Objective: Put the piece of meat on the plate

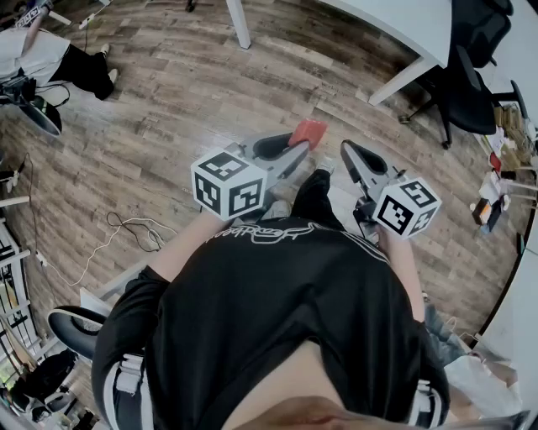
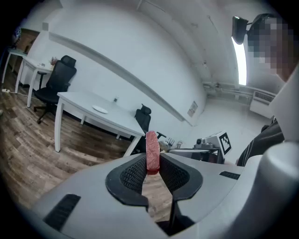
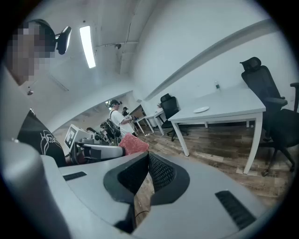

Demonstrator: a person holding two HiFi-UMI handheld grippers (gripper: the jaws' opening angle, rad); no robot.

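The piece of meat (image 2: 152, 150), a red slab, stands on edge between the black pads of my left gripper (image 2: 152, 161), which is shut on it. From the head view, the meat (image 1: 308, 132) sticks out past the left gripper (image 1: 299, 146) above the wooden floor. My right gripper (image 1: 347, 151) hangs just to its right, its jaws shut with nothing between them (image 3: 148, 155). The meat (image 3: 134, 144) also shows in the right gripper view. A small white plate (image 2: 100, 109) lies on a white table (image 2: 79, 100) some way ahead, and the plate (image 3: 201, 109) shows in the right gripper view too.
Black office chairs (image 2: 55, 86) stand around the white table (image 1: 395, 25), one chair (image 1: 471, 80) beside it on the right. A cable (image 1: 126, 231) trails on the wooden floor at left. Another person (image 3: 119, 122) stands far off by more desks.
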